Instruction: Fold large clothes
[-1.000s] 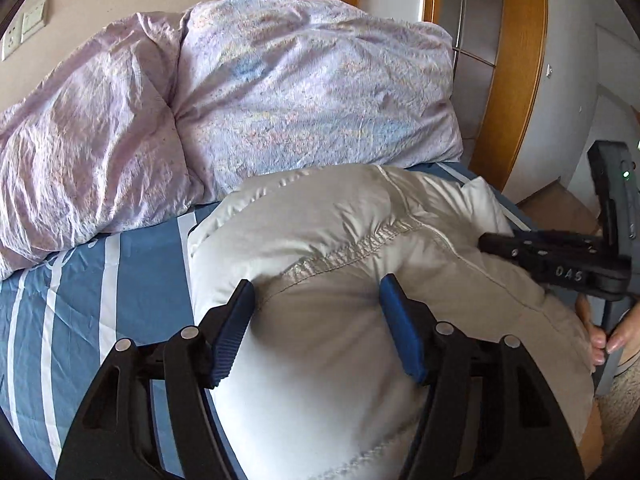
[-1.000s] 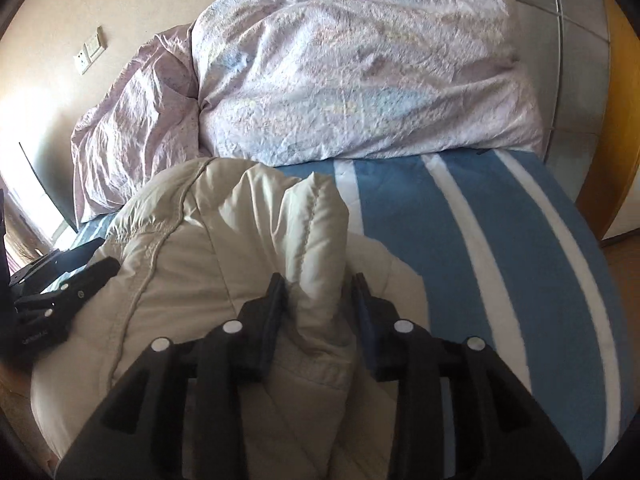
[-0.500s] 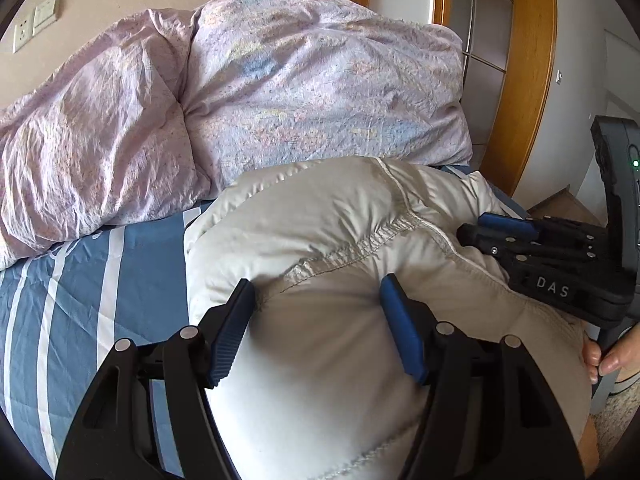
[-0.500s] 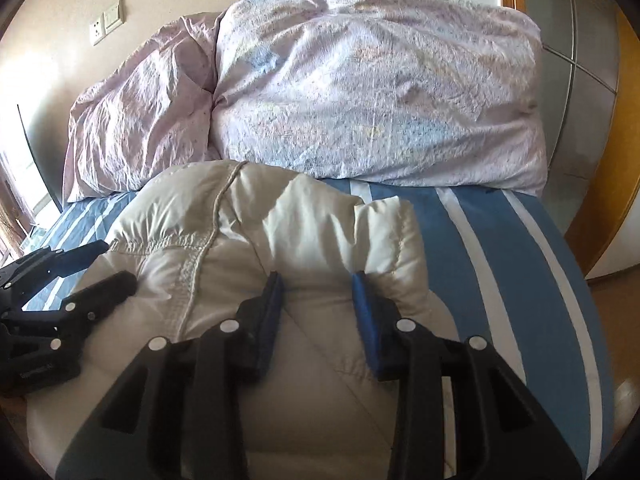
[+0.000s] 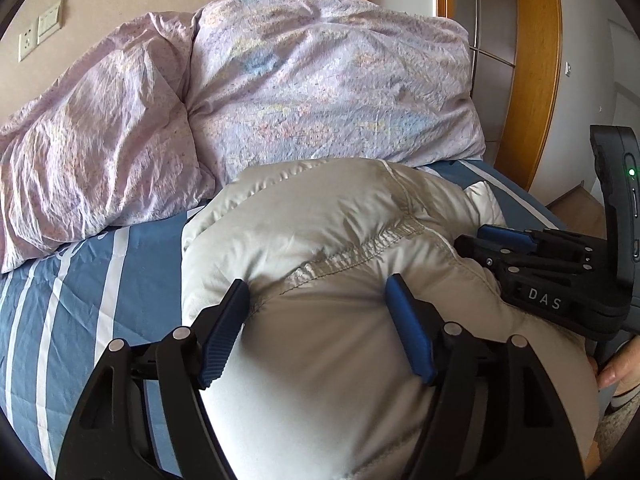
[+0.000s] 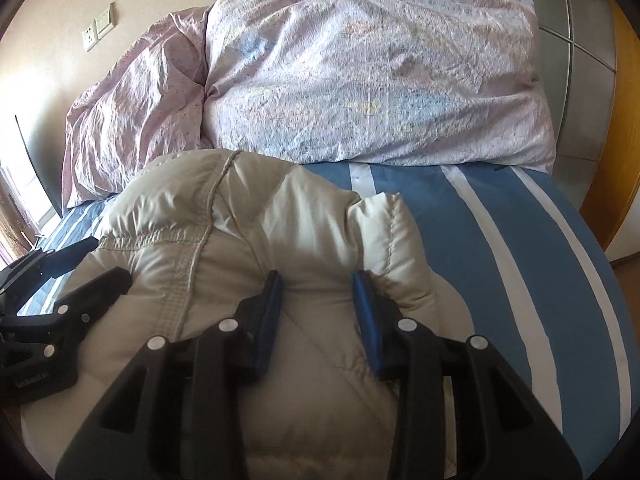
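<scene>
on the bed [image 6: 500, 240], both grippers' jaws straddle jacket [image 5: 340, 216].

Both wrist views look close over the jacket [image 5: 340, 320] toward the pillows [image 6: 360, 72], sharing both.

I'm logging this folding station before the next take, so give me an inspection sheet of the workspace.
Surface: bed with a blue sheet striped white.
Job's things: cream puffy jacket bunched in a mound at the near edge.
Clutter: lilac duvet heaped at the far end.
Grippers: left gripper open, jaws astride the jacket's stitched seam; right gripper open, jaws on either side of a jacket fold.
Cables: nothing seen.
Surroundings: wall switch and socket, wooden door frame with glass panels, the person's fingers at the right edge.
</scene>
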Demonstrator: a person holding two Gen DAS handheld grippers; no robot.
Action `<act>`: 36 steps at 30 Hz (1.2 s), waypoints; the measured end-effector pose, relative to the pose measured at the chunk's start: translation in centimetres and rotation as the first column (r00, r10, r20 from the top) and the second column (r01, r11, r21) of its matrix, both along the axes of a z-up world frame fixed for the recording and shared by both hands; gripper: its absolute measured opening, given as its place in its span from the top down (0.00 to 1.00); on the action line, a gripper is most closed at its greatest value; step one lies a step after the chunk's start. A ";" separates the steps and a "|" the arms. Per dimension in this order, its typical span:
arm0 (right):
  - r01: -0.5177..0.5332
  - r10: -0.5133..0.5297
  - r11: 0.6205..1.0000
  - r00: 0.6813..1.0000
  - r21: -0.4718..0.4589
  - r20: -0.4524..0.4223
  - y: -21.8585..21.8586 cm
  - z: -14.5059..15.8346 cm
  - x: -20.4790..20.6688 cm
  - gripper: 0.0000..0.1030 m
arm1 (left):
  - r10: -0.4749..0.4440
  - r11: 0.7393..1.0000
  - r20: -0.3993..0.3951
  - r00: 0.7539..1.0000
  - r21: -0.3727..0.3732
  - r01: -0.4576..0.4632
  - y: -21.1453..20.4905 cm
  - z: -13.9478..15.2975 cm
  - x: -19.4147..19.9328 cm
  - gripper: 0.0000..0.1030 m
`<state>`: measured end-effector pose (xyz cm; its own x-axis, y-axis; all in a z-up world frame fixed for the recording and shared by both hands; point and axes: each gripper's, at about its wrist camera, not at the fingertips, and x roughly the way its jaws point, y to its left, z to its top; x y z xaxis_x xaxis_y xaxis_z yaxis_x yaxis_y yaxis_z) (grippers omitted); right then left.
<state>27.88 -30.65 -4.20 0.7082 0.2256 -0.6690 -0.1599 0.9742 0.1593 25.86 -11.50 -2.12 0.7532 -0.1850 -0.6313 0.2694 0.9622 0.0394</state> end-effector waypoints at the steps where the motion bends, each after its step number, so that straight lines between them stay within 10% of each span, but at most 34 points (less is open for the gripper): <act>1: -0.001 0.001 1.000 1.000 0.003 0.000 0.0 -0.1 0.1 0.64 | 0.003 1.000 0.004 1.000 0.002 -0.003 -0.1 -0.2 0.0 0.31; 36: 0.063 -0.063 0.997 0.998 0.043 0.012 -1.1 -0.6 1.6 0.53 | 0.059 0.992 0.086 0.995 0.104 -0.068 -1.8 -1.4 -0.4 0.25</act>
<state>29.48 -31.77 -4.77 0.7306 0.2088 -0.6501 -0.1009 0.9747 0.1996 25.49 -13.28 -3.52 0.8116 -0.0701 -0.5799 0.1993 0.9664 0.1621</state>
